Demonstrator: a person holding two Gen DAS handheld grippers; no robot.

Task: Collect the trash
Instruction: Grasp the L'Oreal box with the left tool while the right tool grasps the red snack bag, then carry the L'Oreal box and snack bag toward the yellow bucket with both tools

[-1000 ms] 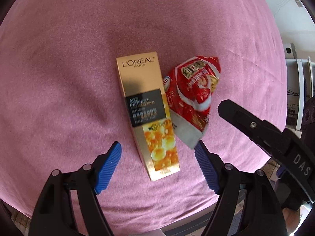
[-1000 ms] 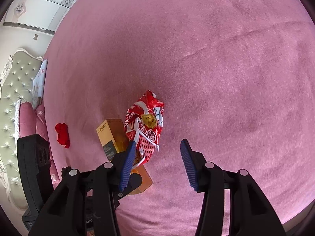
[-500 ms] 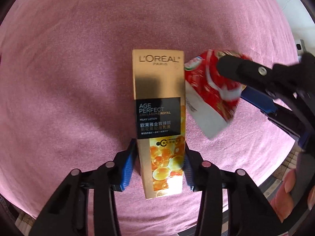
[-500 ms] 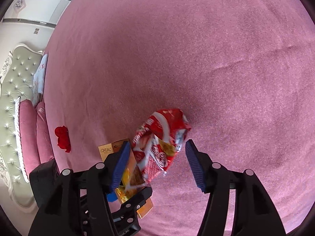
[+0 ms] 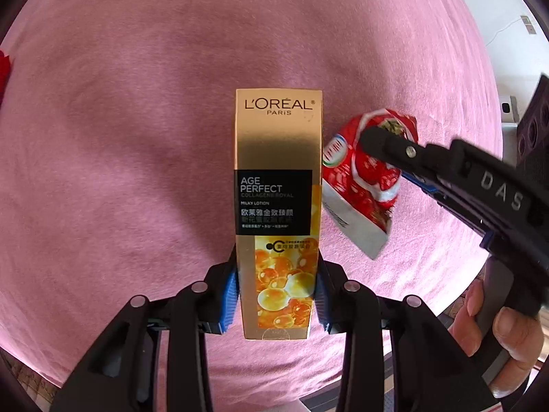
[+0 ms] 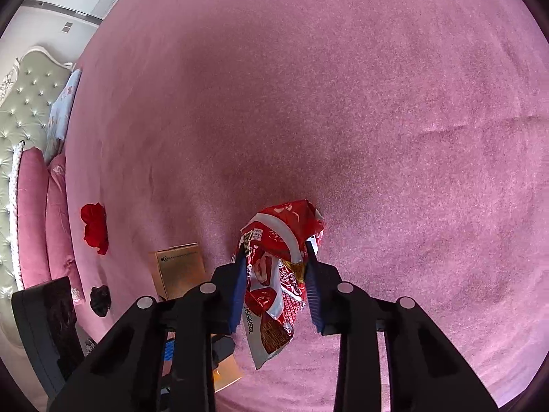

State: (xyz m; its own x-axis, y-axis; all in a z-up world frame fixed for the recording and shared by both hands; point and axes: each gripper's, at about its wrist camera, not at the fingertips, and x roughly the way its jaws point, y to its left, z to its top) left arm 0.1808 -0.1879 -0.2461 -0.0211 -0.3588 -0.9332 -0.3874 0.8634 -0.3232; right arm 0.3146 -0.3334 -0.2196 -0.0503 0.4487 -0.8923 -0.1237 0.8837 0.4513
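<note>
A gold L'Oreal carton is gripped at its lower end by my left gripper, which is shut on it above the pink bedspread. The carton also shows in the right wrist view. A red snack wrapper is pinched between the blue pads of my right gripper, which is shut on it. In the left wrist view the wrapper hangs from the right gripper's black finger, just right of the carton.
A red crumpled item and a small black item lie on the bedspread at left. Pink pillows and a tufted headboard stand at far left. The bed's edge is near me, floor beyond.
Both grippers closed: the left on the carton, the right on the wrapper. Both items have come up off the bedspread.
</note>
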